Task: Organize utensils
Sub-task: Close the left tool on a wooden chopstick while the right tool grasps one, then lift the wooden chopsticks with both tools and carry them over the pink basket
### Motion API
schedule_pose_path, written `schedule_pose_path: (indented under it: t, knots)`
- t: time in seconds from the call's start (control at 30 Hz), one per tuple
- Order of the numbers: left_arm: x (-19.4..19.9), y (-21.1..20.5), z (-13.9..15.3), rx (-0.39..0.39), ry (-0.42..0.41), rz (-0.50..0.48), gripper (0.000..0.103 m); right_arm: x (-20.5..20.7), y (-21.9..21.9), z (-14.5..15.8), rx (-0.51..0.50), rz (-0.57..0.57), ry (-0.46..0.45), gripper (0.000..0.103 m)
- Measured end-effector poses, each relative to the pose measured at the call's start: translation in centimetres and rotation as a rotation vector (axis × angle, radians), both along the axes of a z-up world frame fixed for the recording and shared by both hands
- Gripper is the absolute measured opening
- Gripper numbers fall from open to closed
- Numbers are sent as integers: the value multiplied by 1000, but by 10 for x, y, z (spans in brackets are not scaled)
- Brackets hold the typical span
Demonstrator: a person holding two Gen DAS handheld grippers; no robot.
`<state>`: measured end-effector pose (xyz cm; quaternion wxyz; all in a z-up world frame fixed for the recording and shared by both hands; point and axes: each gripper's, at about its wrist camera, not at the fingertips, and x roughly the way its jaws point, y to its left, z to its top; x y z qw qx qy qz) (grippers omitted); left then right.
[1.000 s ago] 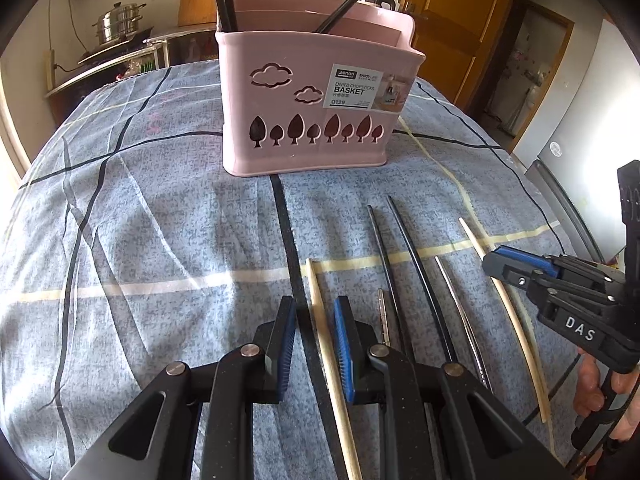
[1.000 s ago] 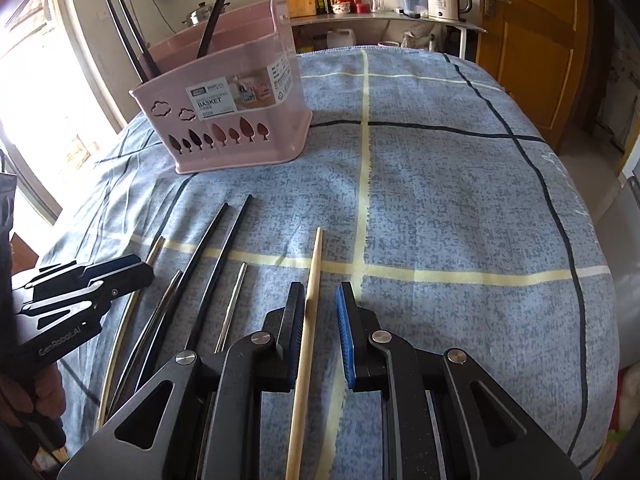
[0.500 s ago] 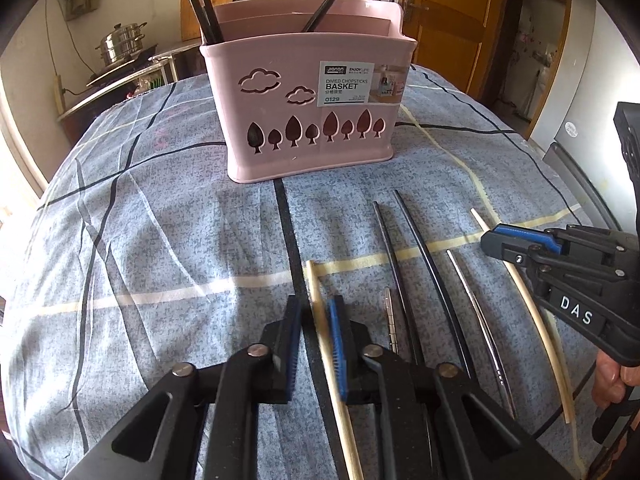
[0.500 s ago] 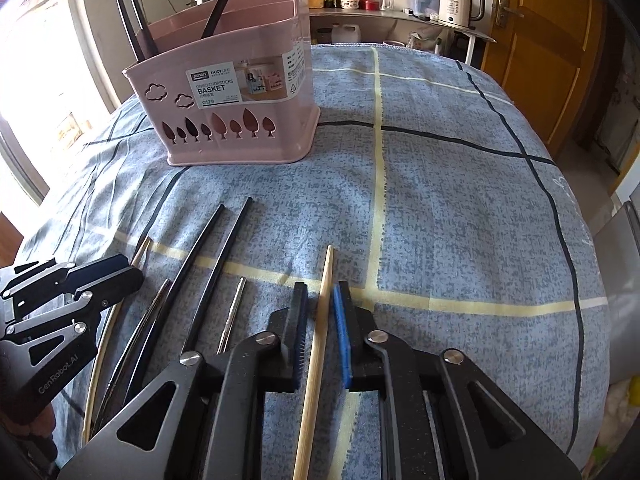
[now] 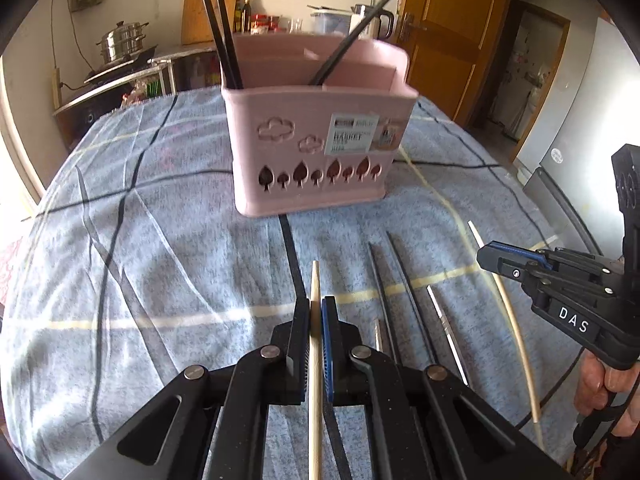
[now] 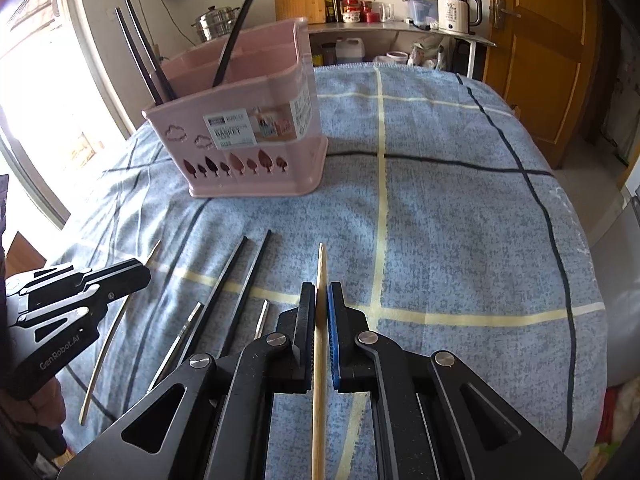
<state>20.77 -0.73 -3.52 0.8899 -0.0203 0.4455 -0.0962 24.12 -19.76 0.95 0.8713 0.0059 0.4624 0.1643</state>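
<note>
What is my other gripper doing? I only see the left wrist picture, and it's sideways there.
Observer: In the right wrist view, the right gripper has its jaws closing, with a pale wooden chopstick between them.
Operator: Does my left gripper have writing on it?
Observer: Yes. The side of the left gripper reads GenRobot.AI.
Operator: What's hiding behind the pink basket?
Observer: A white plastic jug stands below the shelf.
</note>
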Motion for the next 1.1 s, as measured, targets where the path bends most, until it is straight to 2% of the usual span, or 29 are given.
schedule_pose_path:
  t: [0.37, 0.63, 0.77, 0.93, 1.1]
  knots:
    - [9, 18, 67, -38, -130, 7, 5, 1, -10, 58, 62, -26, -139, 6]
    - [17, 31, 108, -85, -222, 16, 5, 4, -18, 87, 91, -59, -222, 6]
    - [23, 37, 113, -129, -222, 9, 5, 5, -19, 93, 95, -61, -232, 6]
    - [29, 45, 101, -186, -168, 21, 5, 5, -20, 91, 96, -59, -227, 6]
    - [29, 45, 95, -195, -145, 26, 5, 2, -21, 90, 95, -58, -229, 6]
